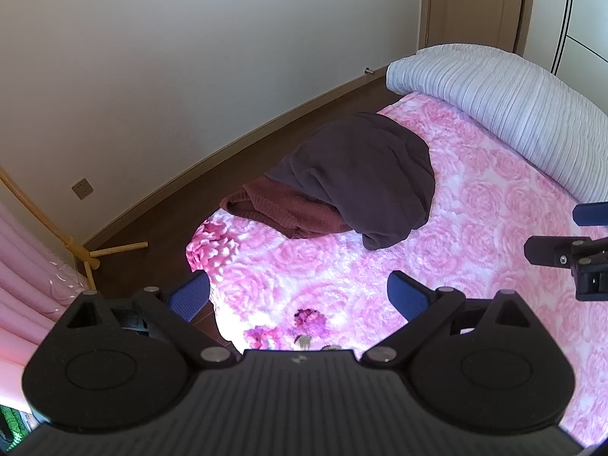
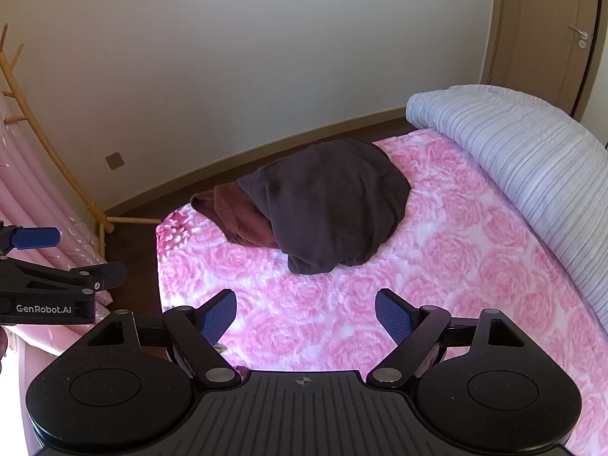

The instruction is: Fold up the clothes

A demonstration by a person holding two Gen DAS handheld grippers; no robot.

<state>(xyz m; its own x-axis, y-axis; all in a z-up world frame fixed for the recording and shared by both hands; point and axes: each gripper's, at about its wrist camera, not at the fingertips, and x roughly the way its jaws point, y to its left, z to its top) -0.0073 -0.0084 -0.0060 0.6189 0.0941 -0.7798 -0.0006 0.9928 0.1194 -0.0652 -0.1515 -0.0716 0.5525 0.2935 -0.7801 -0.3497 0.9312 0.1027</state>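
Note:
A dark purple-brown garment (image 1: 361,178) (image 2: 330,201) lies in a heap on the pink rose-patterned bed (image 1: 456,235) (image 2: 437,266), partly covering a reddish-brown knit garment (image 1: 288,209) (image 2: 243,220) at the bed's left edge. My left gripper (image 1: 300,296) hovers open above the bed's near corner, short of the heap, holding nothing. My right gripper (image 2: 306,319) is open too, over the bed in front of the dark garment. Each gripper shows at the edge of the other's view: the right gripper (image 1: 570,235) and the left gripper (image 2: 76,254).
A rolled pale grey ribbed quilt (image 1: 501,102) (image 2: 532,167) lies along the bed's right side. Dark floor runs between bed and white wall (image 1: 190,57). A wooden rack (image 2: 49,152) and pink curtain (image 2: 30,212) stand at left. A door (image 2: 551,38) is at the far right.

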